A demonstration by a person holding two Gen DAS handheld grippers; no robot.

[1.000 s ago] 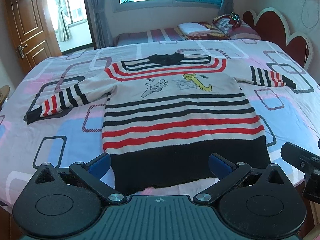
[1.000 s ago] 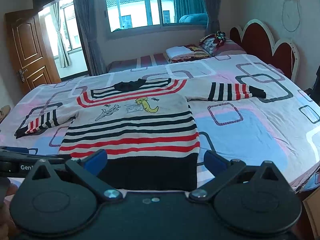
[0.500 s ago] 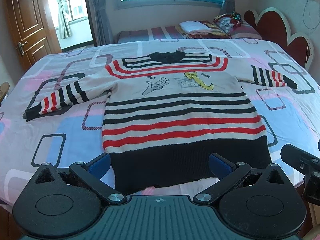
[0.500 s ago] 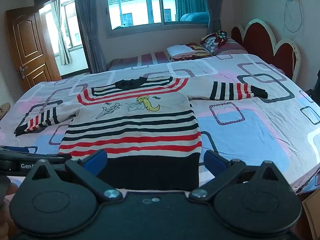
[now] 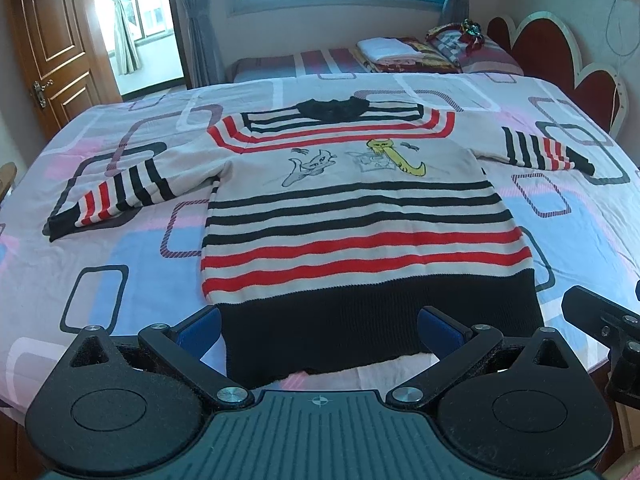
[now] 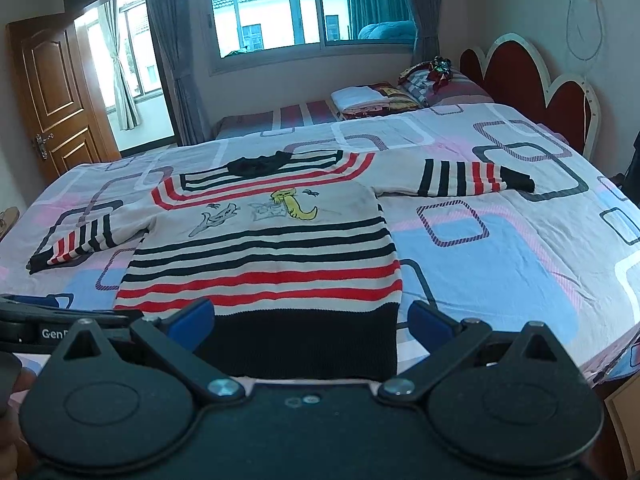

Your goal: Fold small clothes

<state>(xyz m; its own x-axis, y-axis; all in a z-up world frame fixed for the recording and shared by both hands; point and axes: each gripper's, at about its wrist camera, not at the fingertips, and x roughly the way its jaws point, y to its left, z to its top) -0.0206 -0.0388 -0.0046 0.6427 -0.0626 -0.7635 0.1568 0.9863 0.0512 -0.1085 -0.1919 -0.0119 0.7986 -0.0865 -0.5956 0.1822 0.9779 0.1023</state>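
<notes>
A small striped sweater (image 5: 352,224) lies flat on the bed, front up, cream with black and red stripes, a black hem and cartoon animals on the chest. Both sleeves are spread out to the sides. It also shows in the right wrist view (image 6: 264,256). My left gripper (image 5: 320,330) is open and empty, hovering just above the black hem at the near bed edge. My right gripper (image 6: 308,320) is open and empty, also over the hem, to the right of the left one. The right gripper's body shows in the left wrist view (image 5: 600,320).
The bed (image 5: 580,220) has a pink, blue and white sheet with rectangle prints. Folded bedding and pillows (image 5: 420,52) lie at the far end. A red headboard (image 5: 560,52) stands at right, a wooden door (image 5: 52,48) at left, a window (image 6: 280,12) behind.
Both grippers have edged slightly forward and tilted, so the sweater sits a little differently in view. The sweater has not moved and both grippers stay open.
</notes>
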